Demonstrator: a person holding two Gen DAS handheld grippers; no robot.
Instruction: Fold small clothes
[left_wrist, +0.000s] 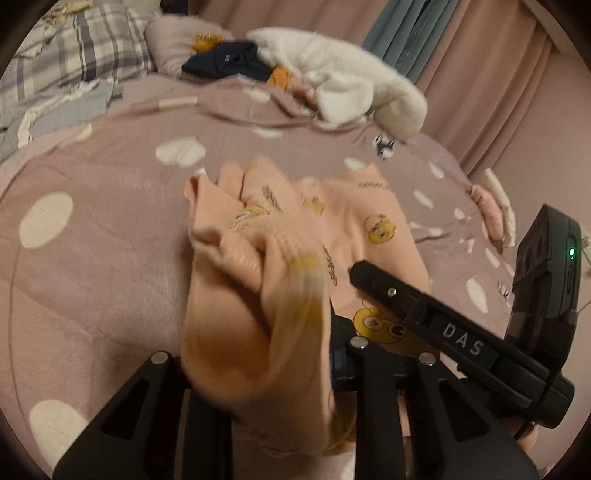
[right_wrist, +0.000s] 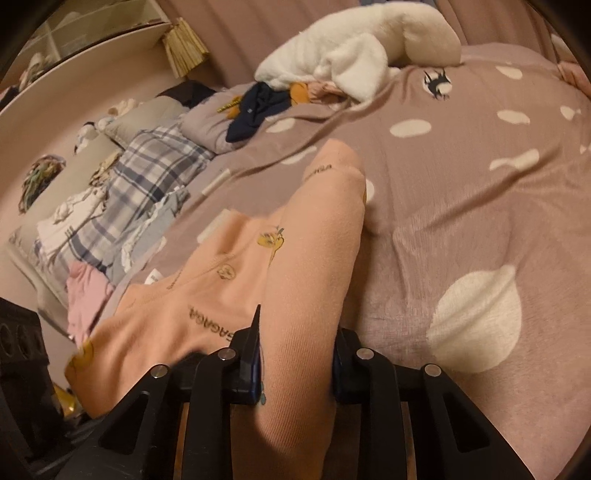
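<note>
**Peach printed garment, gripped at two points above spotted bedspread**

Right gripper (right_wrist: 297, 363): jaws narrowed, clamped on a gathered fold of the peach garment (right_wrist: 229, 280). Left gripper (left_wrist: 258, 354): jaws likewise pinched on a bunched edge of the same garment (left_wrist: 343, 221). Garment's long axis runs away from both cameras, its far end resting on the mauve bedspread (right_wrist: 461, 192). Beyond: white fleece (left_wrist: 340, 70), navy item (left_wrist: 225, 59), plaid pillow (right_wrist: 147, 166).

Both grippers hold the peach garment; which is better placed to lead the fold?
Probably the left gripper: its bunch of peach garment is lifted. The right gripper pinches a flatter part.
</note>
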